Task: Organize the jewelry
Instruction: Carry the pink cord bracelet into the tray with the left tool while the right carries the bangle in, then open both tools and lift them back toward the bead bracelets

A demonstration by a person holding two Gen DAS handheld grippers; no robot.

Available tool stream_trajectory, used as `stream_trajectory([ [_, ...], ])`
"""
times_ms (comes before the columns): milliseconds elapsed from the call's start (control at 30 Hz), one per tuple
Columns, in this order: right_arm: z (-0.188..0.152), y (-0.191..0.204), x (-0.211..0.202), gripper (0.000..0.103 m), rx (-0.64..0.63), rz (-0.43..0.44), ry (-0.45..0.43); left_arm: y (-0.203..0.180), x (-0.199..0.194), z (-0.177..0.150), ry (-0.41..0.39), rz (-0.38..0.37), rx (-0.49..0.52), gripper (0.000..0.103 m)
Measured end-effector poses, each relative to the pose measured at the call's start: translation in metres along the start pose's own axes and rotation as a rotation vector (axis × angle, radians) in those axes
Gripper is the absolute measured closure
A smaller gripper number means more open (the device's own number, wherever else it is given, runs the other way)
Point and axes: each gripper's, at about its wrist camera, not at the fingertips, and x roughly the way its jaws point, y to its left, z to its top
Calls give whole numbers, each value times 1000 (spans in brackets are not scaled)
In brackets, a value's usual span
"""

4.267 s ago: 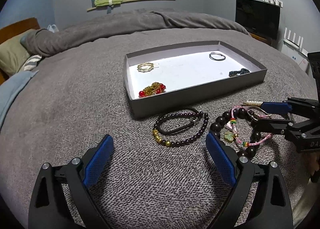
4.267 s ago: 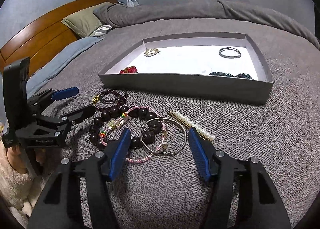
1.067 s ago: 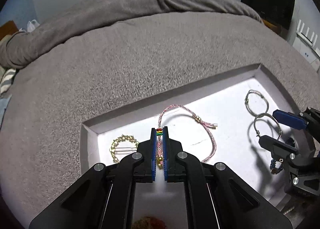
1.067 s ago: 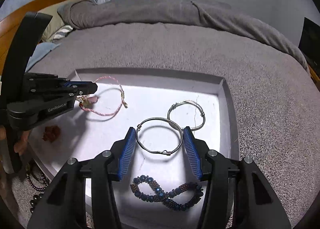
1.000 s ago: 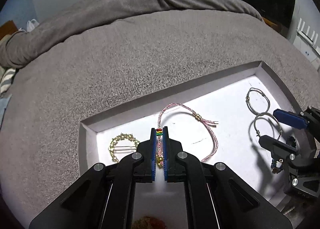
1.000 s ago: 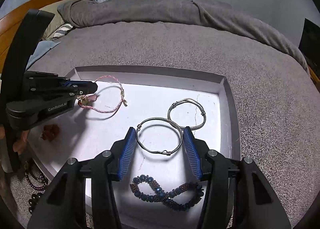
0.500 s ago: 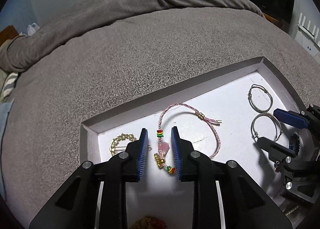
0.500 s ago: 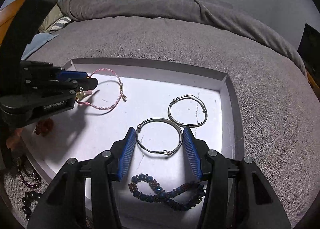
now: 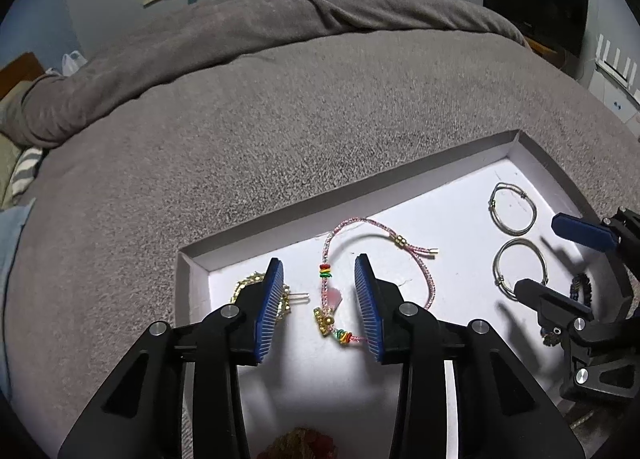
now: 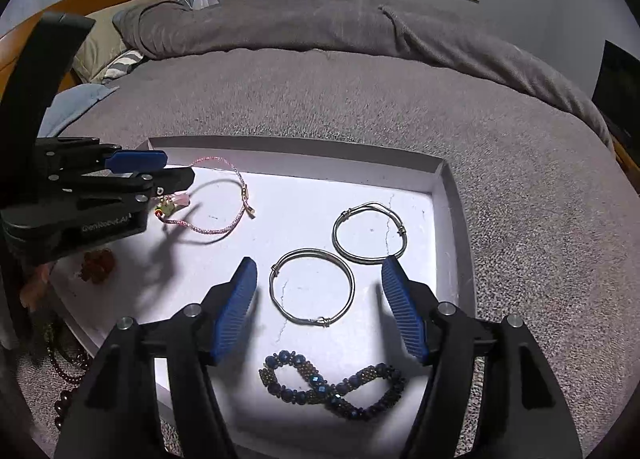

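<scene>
Grey bedding holds a tray where spread fingers flank a pink cord bracelet with coloured beads.

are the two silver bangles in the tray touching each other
Apart. The right wrist view shows white tray floor between the near silver bangle and the far silver bangle.

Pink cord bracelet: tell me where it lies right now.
The pink cord bracelet lies on the tray's white floor, between the gold hair clip and two silver bangles, directly under the open left claw.
</scene>
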Motion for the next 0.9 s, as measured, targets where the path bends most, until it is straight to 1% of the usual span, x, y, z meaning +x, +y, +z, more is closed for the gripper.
stream_trajectory([
  [100,-1,-3,-6,38,9,-1,-13,2,-10,-1,-21,7,-11,55],
  [133,-2,-4,-9,37,13,-4,-21,3,-15,-2,-30,10,-15,51],
  [167,-3,-5,-14,34,20,-6,-32,3,-18,-3,-35,11,-19,47],
  [233,-4,-6,-21,29,26,-3,-49,5,-27,-6,-46,8,-31,43],
  [300,-5,-7,-31,26,30,-6,-74,6,-37,-11,-60,14,-42,37],
  [367,-6,-8,-39,23,37,-10,-96,6,-49,-19,-89,27,-53,29],
  [433,-7,-9,-46,22,49,-8,-114,7,-64,-29,-125,26,-75,25],
  [500,-10,-9,-54,21,60,-8,-133,8,-75,-39,-140,11,-95,25],
  [600,-13,-7,-67,11,63,-7,-170,11,-92,-52,-161,-1,-127,23],
  [667,-17,-3,-78,5,54,-7,-196,10,-104,-62,-180,-6,-134,19],
  [800,-26,1,-93,5,35,-16,-222,7,-133,-82,-229,8,-123,15],
  [900,-38,3,-104,5,30,-20,-242,6,-148,-97,-251,-6,-128,11],
])
